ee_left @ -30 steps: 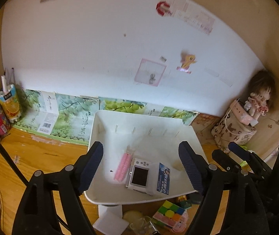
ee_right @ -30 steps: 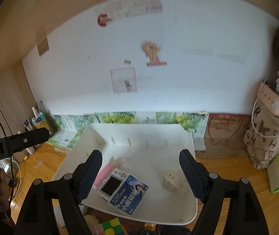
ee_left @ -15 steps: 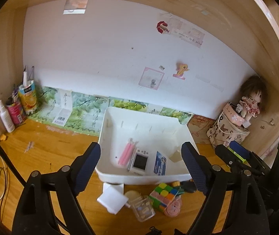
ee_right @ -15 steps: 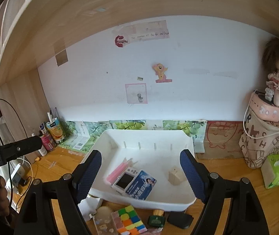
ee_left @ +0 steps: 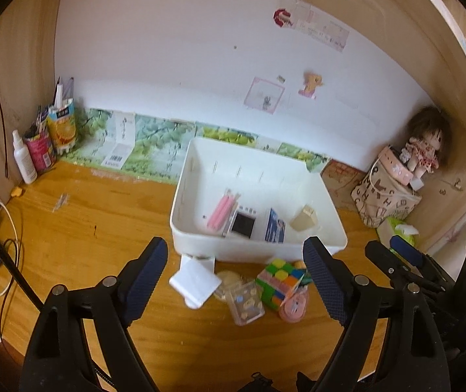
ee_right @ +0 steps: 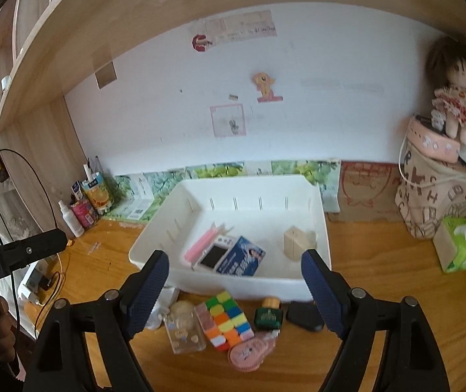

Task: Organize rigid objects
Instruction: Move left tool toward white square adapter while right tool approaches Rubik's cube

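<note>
We hold both grippers above the near edge of the wooden table (ee_right: 380, 261), a white bin (ee_right: 321, 215) set toward its back edge as the collecting place. Inside it already lie pink pens (ee_right: 200, 245), a small white handheld device (ee_right: 215, 256), a blue booklet (ee_right: 241, 258) and a tan block (ee_right: 295, 243), grouped on the bin's floor, we judge, because they count as sorted.

Still waiting just in front of the bin's near wall are a colour cube (ee_right: 228, 320), a clear case (ee_right: 183, 331), a pink round item (ee_right: 250, 351), a green bottle (ee_right: 267, 317), a black pouch (ee_right: 304, 317) and a white box (ee_left: 195, 281), bunched together within easy reach.

The left gripper (ee_left: 236, 277) has its fingers (ee_left: 144, 277) well apart with nothing between them. The right gripper (ee_right: 234, 290) is opening its fingers (ee_right: 321, 294), also empty, and the loose items show in the gap, likely readied for the next pick.
</note>
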`<state>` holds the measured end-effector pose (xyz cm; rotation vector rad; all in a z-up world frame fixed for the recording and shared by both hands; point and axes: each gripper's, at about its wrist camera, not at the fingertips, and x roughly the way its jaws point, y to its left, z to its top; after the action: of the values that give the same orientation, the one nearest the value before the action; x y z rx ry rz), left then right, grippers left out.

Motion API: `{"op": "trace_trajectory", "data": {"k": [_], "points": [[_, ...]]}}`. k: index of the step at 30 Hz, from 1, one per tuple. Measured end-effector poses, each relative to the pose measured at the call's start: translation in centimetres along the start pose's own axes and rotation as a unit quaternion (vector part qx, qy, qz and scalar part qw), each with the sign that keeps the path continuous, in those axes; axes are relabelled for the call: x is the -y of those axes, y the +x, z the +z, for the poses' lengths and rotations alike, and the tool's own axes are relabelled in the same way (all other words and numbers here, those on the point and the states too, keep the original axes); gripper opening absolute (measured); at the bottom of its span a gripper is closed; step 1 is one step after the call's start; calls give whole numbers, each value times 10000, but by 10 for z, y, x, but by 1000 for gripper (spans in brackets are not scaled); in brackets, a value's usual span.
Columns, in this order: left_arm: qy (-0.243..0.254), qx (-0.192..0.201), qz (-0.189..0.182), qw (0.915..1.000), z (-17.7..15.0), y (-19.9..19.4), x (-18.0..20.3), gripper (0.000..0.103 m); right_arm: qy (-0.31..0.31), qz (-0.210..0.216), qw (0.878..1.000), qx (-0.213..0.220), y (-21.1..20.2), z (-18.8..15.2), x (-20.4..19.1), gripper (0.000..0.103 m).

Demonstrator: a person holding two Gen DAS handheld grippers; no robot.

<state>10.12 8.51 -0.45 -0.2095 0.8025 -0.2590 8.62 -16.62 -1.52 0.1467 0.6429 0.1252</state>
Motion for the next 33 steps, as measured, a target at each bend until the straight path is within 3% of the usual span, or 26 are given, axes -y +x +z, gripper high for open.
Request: {"op": "trace_trajectory", "data": {"k": [2, 4, 12, 22, 26, 33], "points": [[0, -104, 21, 9999, -5, 2, -1, 87, 90, -19, 9999, -61, -2, -6, 1, 92], [-5, -236, 47, 9997, -12, 3, -3, 87, 177, -42, 9998, -129, -2, -11, 3, 103], [43, -754, 212, 9969, -32, 14, -12, 87, 697, -19, 9959, -576, 2, -37, 8, 103], [173, -1158, 559, 9915, -35, 32, -27, 87, 1866, 173, 9753, -1171, 20, -64, 14, 103], [389, -1404, 779, 9863, -36, 46, -32, 87, 2132, 130, 9675, -1357, 29, -74, 12, 103], [901, -1693, 784, 9783, -37, 66, -38, 87, 2664, -14, 9522, -1497, 47, -86, 14, 103]]}}
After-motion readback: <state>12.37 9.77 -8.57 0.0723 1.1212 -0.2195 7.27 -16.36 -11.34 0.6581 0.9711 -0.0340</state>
